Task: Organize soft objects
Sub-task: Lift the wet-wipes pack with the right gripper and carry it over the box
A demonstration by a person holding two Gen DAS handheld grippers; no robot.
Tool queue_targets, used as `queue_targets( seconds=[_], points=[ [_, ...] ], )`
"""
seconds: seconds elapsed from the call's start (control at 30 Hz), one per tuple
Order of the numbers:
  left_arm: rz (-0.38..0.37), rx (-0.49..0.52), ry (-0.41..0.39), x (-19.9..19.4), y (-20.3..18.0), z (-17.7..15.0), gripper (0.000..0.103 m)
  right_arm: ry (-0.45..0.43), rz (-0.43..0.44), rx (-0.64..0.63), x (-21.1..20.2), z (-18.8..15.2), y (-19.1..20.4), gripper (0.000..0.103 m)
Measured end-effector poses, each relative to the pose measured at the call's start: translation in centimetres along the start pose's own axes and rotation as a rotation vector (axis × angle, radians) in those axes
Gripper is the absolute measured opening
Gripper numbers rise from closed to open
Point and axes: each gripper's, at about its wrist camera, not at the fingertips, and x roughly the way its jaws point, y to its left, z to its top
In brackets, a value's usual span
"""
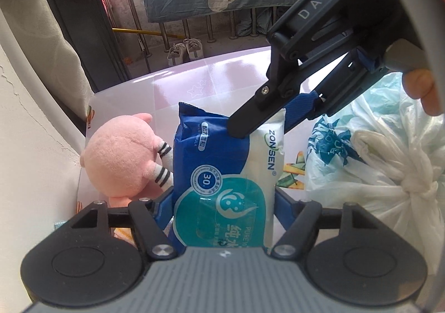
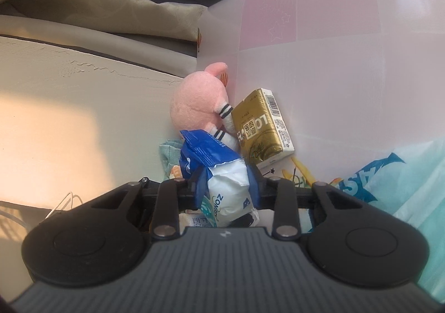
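The wet-wipes pack [image 1: 222, 174] is held above the pink counter [image 1: 222, 74], right beside the pink plush toy [image 1: 119, 157]; the left hand-held gripper [image 1: 224, 201] is clamped across its lower body, and the right hand-held gripper [image 2: 226, 188] is pinched on its white top corner. The pack looks soft, moderately heavy and slick-filmed, and the crimped corner is crumpling in the right wrist view, so the full middle is probably the safer hold. A gold tissue packet [image 2: 262, 126] leans just past the toy.

Bright daylight, glare on tabletop [image 1: 222, 74], fisheye-warped edges
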Motion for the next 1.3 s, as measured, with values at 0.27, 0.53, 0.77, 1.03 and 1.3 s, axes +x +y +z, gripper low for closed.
queue_targets(
  seconds=[0.27,0.53,0.77,1.03,1.3],
  points=[
    [0.045,0.017,-0.111,-6.5,-1.2,1.1,0.072,-0.08,0.049,-0.069,-5.1,-2.1,4.7,0.029],
    [0.023,0.081,-0.209,-12.7,-7.4,3.9,0.072,-0.226,0.065,-0.104,-15.2,-6.5,5.8,0.028],
    [-0.099,0.175,-0.275,-15.1,-17.5,8.1,0.072,-0.421,0.035,-0.065,-27.7,-12.3,1.5,0.027],
    [-0.258,0.243,-0.226,-12.4,-28.8,10.7,0.072,-0.551,-0.05,0.069,-38.2,-17.9,-7.8,0.027],
    [-0.301,0.283,-0.089,-7.8,-32.3,10.3,0.074,-0.464,-0.028,0.221,-37.1,-17.8,-17.8,0.031]
  ],
)
